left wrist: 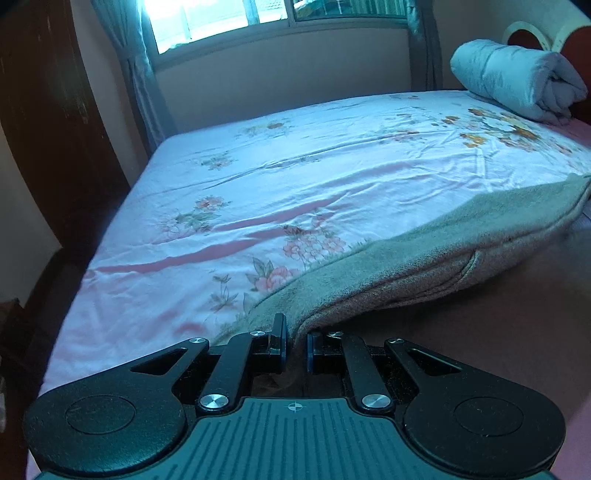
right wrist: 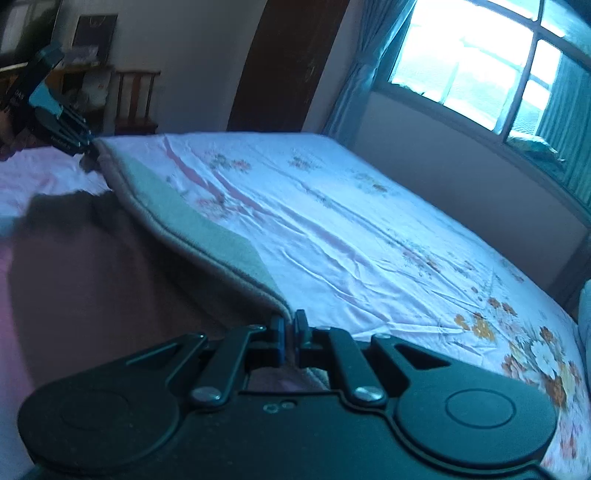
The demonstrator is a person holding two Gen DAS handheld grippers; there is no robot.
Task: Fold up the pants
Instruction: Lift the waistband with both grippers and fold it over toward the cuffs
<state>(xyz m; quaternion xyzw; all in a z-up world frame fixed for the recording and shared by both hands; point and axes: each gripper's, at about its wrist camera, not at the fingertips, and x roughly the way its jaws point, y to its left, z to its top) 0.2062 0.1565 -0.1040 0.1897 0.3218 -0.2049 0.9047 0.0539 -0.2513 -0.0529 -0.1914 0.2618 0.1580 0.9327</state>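
The grey-brown pants lie on the near side of the bed, their upper edge lifted and stretched between my two grippers. My left gripper is shut on one end of that edge. My right gripper is shut on the other end of the pants. In the right wrist view the left gripper shows at the far left, holding the same taut edge above the bed. The rest of the pants hangs down in shadow below the edge.
The bed has a pink floral sheet. A rolled white blanket lies at the head end. A window with curtains is beyond the bed, a dark wooden wardrobe to the left. A chair stands by the far wall.
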